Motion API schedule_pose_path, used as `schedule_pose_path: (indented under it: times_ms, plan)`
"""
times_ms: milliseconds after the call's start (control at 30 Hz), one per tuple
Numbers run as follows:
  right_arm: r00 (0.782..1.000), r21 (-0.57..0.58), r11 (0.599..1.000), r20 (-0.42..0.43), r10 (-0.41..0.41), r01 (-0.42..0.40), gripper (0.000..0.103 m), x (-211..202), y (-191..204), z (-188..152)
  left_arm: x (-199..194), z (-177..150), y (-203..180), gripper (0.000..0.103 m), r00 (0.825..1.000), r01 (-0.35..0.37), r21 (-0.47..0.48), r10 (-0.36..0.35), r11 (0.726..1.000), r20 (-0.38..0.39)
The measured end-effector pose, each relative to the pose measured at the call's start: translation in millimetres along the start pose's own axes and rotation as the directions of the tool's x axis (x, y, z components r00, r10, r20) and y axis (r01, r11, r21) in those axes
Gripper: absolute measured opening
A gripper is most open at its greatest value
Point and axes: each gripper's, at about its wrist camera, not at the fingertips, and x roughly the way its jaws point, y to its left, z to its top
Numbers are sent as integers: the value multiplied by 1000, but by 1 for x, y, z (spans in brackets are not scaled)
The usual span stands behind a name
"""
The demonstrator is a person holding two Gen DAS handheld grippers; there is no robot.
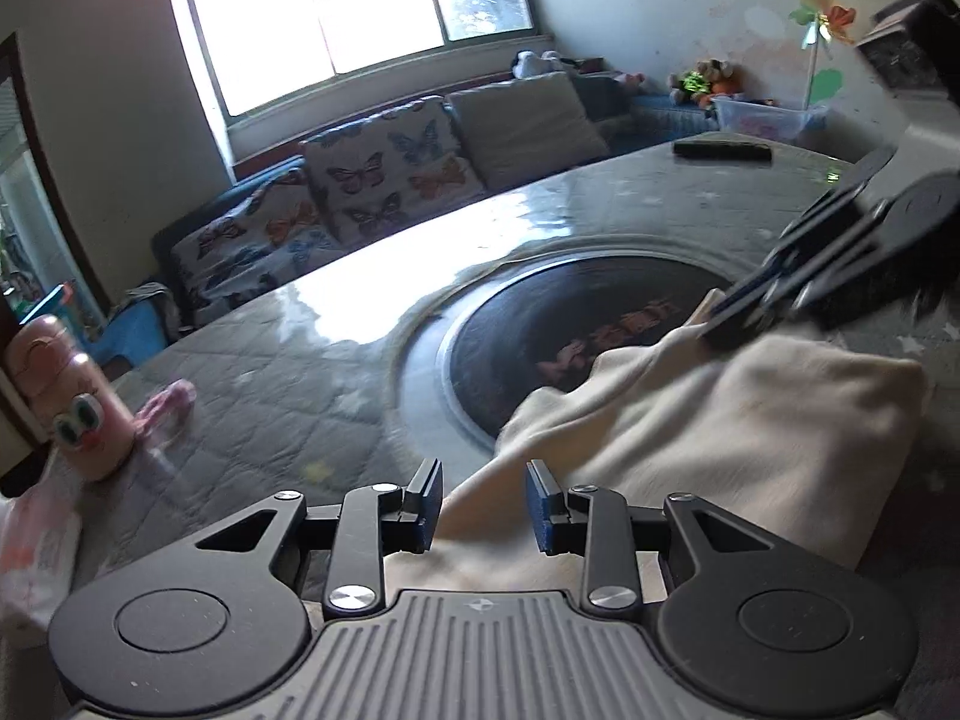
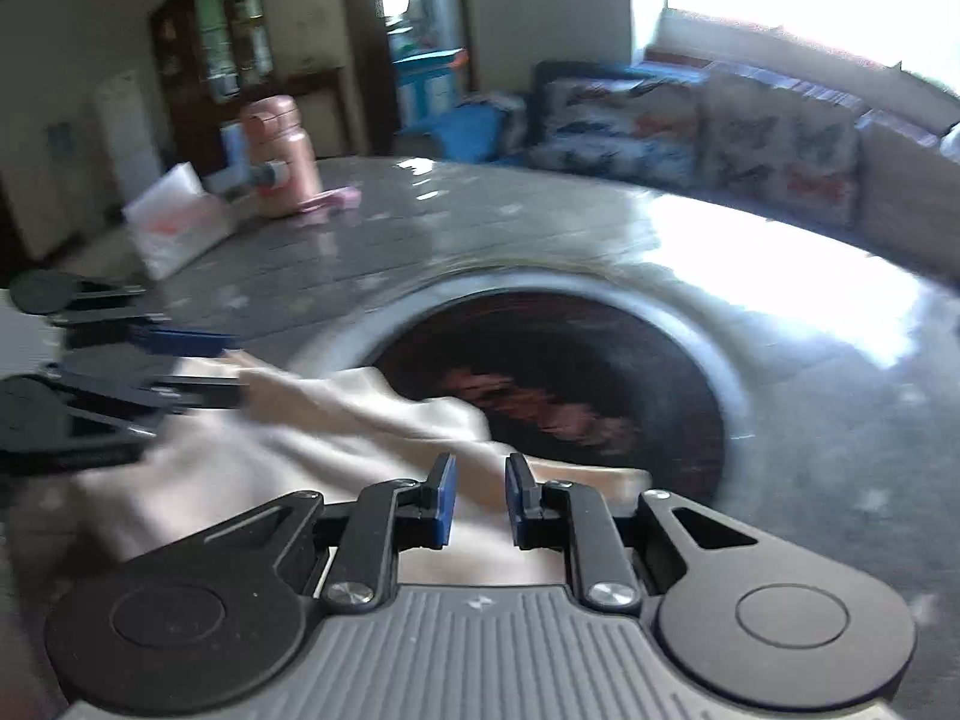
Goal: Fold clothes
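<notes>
On quilted grey tabletop [image 1: 258,396], soft cream cloth [image 1: 690,432] between both grippers' parted, unclenched fingers [image 1: 427,501].

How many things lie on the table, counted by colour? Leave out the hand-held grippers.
Cream: 1, cloth
Pink: 2, bottle, small pink item
Black: 1, flat object
White: 1, packet
Total: 5

Table [image 1: 300,408] mostly clear ahead; pink bottle [image 1: 72,396] blocks its left edge
</notes>
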Motion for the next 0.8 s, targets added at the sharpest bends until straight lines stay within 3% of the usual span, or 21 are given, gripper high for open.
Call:
schedule_pose_path:
  times_ms: [133, 333, 500, 667, 800]
  plan:
    - [998, -4, 999, -47, 32, -32, 15, 31, 7, 7, 22, 7, -7, 29, 999, 9, 5, -9, 1000, -40]
    - [999, 7, 999, -19, 35, -35, 15, 51, 7, 9, 39, 5, 4, 31, 997, -34, -49, 30, 998, -78]
    - [999, -12, 1000, 25, 28, -28, 17, 39, 13, 12, 38, 5, 3, 32, 997, -36, -53, 32, 998, -75]
    - [1000, -64, 998, -1, 29, -29, 17, 47, 24, 8, 38, 5, 5, 32, 996, -35, -58, 31, 998, -82]
    - [998, -111, 993, 27, 49, -45, 17, 31, 36, 8, 38, 6, 8, 32, 996, -26, -68, 20, 997, -89]
